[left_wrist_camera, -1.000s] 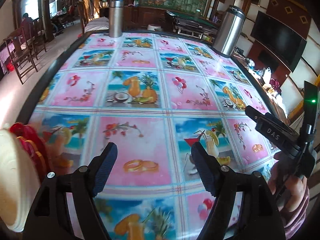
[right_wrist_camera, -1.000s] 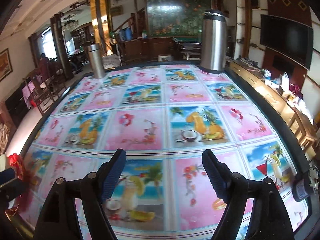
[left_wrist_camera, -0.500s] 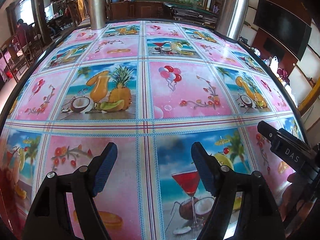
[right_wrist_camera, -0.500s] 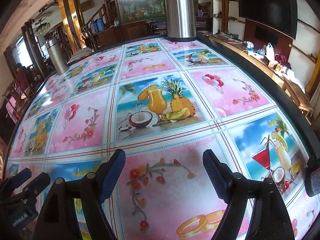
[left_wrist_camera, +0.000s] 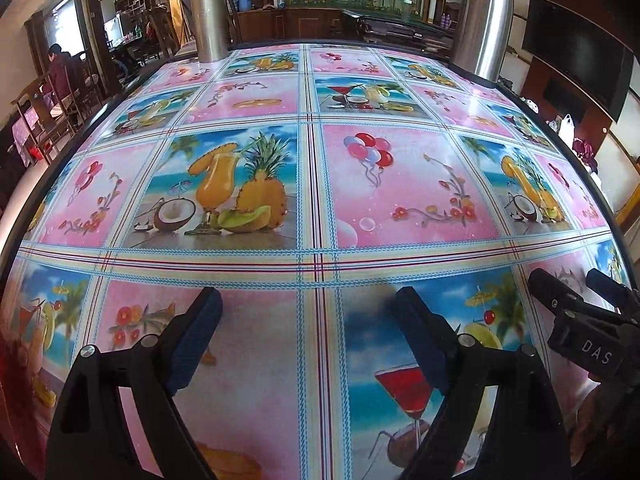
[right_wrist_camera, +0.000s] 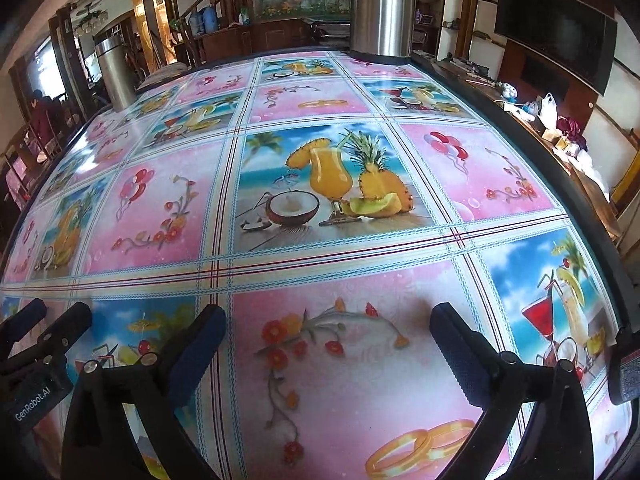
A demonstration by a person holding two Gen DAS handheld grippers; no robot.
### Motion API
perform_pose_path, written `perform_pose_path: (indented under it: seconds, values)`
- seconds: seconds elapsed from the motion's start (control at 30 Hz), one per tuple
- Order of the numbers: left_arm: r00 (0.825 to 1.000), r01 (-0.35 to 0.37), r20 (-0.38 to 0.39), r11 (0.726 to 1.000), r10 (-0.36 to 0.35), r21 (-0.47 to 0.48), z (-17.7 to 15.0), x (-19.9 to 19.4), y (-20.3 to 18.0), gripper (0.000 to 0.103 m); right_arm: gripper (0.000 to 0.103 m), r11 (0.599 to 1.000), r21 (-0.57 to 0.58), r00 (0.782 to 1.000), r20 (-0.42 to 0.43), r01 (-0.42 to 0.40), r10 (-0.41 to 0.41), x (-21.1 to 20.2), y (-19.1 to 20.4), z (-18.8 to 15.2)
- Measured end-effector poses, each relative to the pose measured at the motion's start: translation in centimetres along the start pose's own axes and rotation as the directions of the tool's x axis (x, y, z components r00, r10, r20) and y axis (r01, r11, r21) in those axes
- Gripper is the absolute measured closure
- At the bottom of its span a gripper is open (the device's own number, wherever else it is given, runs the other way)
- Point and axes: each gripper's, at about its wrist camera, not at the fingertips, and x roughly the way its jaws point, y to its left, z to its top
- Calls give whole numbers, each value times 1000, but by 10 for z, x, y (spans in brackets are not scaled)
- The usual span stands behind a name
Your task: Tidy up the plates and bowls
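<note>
Surface: we see a glossy tablecloth (left_wrist_camera: 312, 200) of pink and beach-drink squares covering the tabletop.
Far edge: one steel flask (left_wrist_camera: 209, 20) by the far left corner, a larger flask (left_wrist_camera: 482, 24) by the far right.
Room: dark wood cabinets, a wall TV (right_wrist_camera: 556, 36), a seated person (left_wrist_camera: 60, 72) at left.
Hard to make out: we see no plates or bowls; only a red blur (left_wrist_camera: 12, 380) at the near left edge.
Left gripper (left_wrist_camera: 308, 320): jaws opening wide, nothing between.
Right gripper (right_wrist_camera: 328, 334): jaws opening wide, empty.
</note>
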Motion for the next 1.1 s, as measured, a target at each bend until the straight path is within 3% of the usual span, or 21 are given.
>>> perform_pose_path:
  seconds: [0.03,1.1]
  values:
    - [1000,-8,-11,1000,8,-4,0,2,1,0,0,1000,1,1000,0,-2,2,0,0,0]
    - [1000,-21,-19,1000,20,-22,-1,4,5,0,0,1000,-2,1000,-1,-3,3,0,-1,0]
